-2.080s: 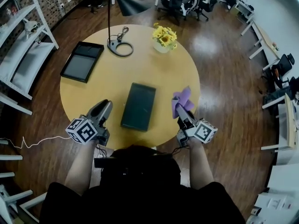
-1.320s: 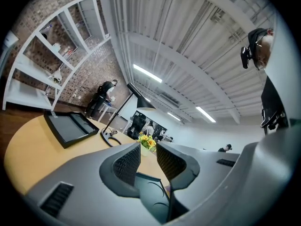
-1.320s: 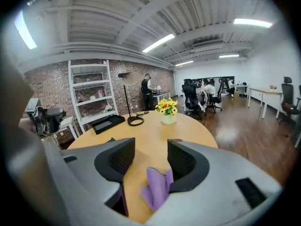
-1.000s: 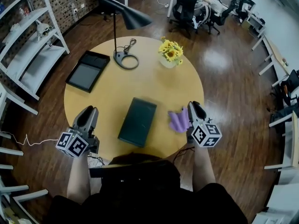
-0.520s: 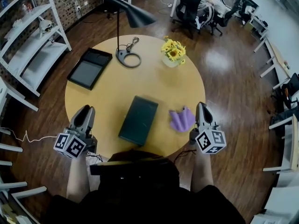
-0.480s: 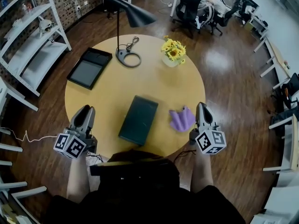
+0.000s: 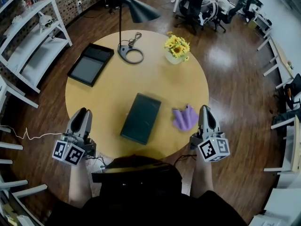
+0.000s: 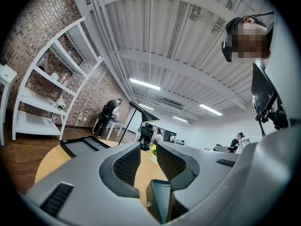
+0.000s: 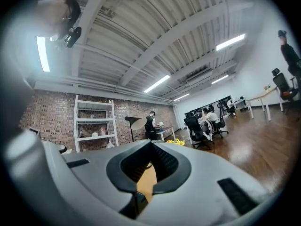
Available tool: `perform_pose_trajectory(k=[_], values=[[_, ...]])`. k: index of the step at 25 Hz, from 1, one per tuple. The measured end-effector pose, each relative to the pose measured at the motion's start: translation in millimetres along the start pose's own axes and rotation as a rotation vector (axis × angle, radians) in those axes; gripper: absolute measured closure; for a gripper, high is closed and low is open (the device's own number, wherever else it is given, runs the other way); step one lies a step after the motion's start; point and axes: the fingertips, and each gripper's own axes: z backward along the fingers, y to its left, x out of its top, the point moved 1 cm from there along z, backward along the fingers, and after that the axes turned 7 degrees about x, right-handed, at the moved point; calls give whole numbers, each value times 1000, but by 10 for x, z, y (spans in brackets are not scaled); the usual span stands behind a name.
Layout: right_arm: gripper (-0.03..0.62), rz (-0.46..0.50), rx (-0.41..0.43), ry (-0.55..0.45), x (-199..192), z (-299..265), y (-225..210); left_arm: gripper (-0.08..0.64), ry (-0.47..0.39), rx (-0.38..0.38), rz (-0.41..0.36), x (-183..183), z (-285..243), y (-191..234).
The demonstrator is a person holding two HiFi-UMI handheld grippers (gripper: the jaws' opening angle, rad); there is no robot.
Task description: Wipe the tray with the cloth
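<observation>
Tabletop (image 7: pixel 108 98) cloth (image 7: pixel 185 118) shows only overhead; right tool (image 7: pixel 205 110) clenched empty, left tool (image 7: pixel 81 113) parted.

Bare tabletop (image 7: pixel 160 81) lying open mid-frame; lamp (image 7: pixel 139 12), flowers (image 7: pixel 177 47) blocking upper edge; black tray (image 7: pixel 91 64) occupying upper left; cloth (image 7: pixel 185 118) lying just right of dark tray (image 7: pixel 140 118).

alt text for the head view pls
A person holds the left gripper and right gripper at the near edge of a round table; a purple cloth lies by the right one, a dark tray mid-table. Behind: lamp, yellow flowers, a second tray.
</observation>
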Motion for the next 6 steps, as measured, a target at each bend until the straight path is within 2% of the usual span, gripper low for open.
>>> perform_pose_trajectory(k=[6], values=[[592, -38, 18, 16, -103, -41, 102, 468, 3, 71, -16, -2, 98, 219]])
